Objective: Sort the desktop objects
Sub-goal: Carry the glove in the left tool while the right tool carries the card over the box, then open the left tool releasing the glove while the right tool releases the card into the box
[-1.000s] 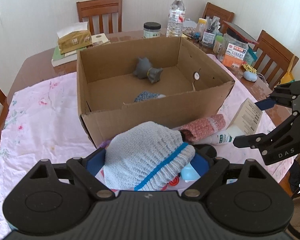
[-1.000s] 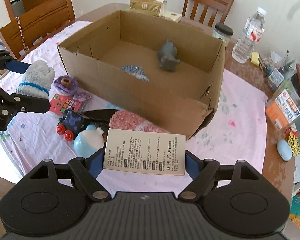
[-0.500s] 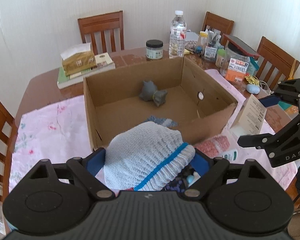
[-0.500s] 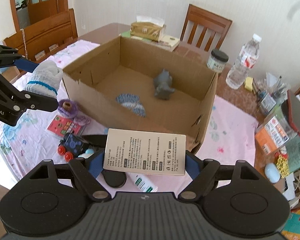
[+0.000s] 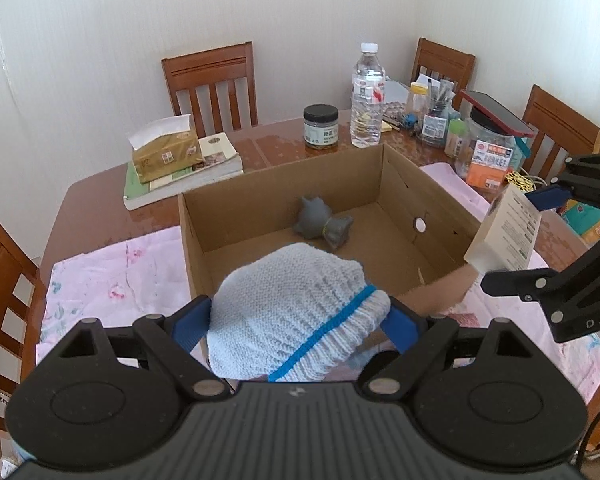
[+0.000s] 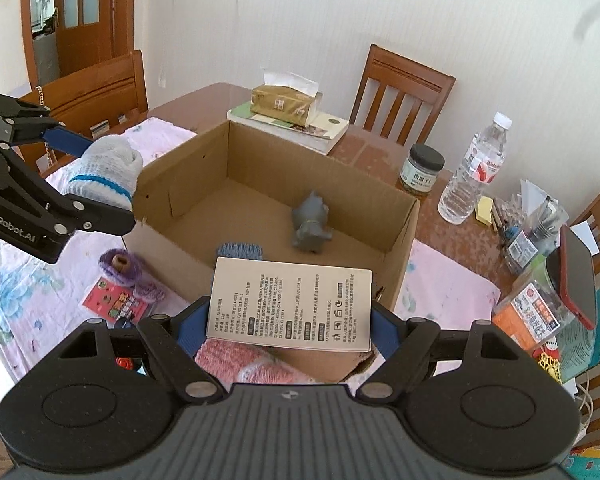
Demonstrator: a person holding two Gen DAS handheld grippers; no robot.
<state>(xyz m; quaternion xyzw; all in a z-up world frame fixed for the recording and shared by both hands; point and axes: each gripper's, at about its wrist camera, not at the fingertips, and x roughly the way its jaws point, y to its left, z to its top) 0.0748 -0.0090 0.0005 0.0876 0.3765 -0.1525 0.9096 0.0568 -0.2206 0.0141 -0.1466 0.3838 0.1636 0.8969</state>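
With the left gripper clenched on the knitted glove and the right gripper grasping the printed carton, both short of the cardboard box at twelve o'clock, an early release risks dropping either outside the near wall.

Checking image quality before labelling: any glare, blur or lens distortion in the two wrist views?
Left wrist view: sharp, soft daylight, strong fisheye bend with dark corners; mild sheen on the glossy brown wooden table; the pale knitted glove with a blue stripe hides the open cardboard box's near wall. Right wrist view: same bend; the beige printed carton is legible; the glass-paned wooden door is brightly lit.
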